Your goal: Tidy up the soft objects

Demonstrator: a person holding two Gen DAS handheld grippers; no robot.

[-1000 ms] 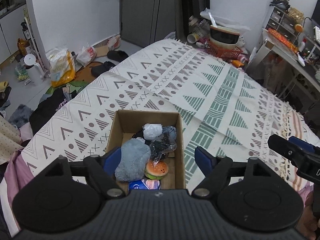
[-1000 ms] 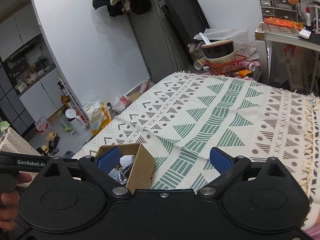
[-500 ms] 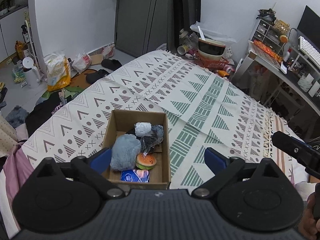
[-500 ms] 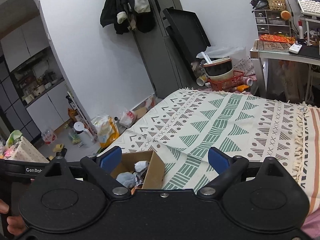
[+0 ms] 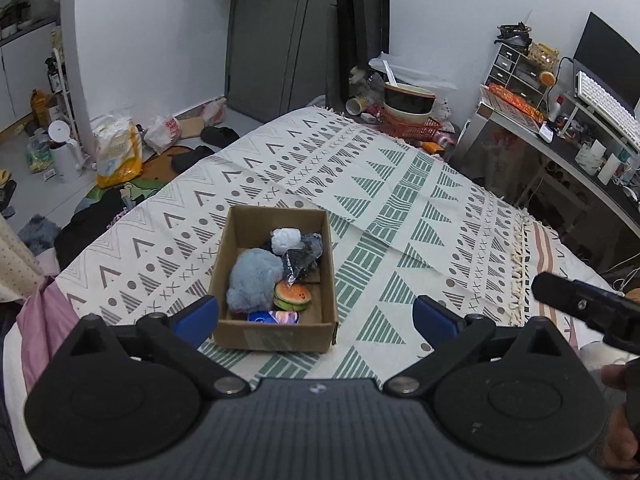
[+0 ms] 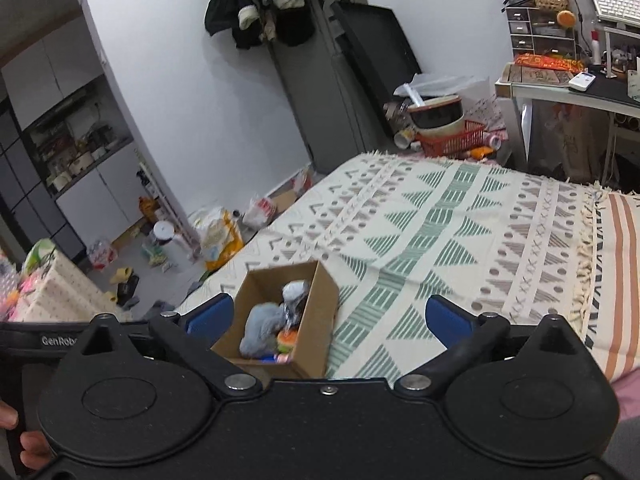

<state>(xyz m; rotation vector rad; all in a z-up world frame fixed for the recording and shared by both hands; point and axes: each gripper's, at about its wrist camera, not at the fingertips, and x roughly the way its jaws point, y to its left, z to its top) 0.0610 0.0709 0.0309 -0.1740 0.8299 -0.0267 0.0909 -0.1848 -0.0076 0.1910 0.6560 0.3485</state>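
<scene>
Brown corrugated cardboard forms the open-topped box (image 5: 275, 280) that sits on the bed (image 5: 400, 208) near its left edge, on a cream blanket printed with green and brown triangles. Gathered inside it are the soft things: a fluffy grey-blue plush (image 5: 253, 280), a white bundled cloth (image 5: 285, 240), a dark item in crinkly clear wrap (image 5: 298, 265), a squishy burger-shaped toy (image 5: 293, 295) and a blue packet (image 5: 272, 317) against the near wall. Packed together like that, they look sorted away, so the job seems close to done. The left gripper (image 5: 316, 316) hangs above the box's near side, blue pads spread wide and holding nothing. The right gripper (image 6: 326, 318) hovers off to the box's right, equally wide and empty, probably clear of the box so nothing is disturbed.
</scene>
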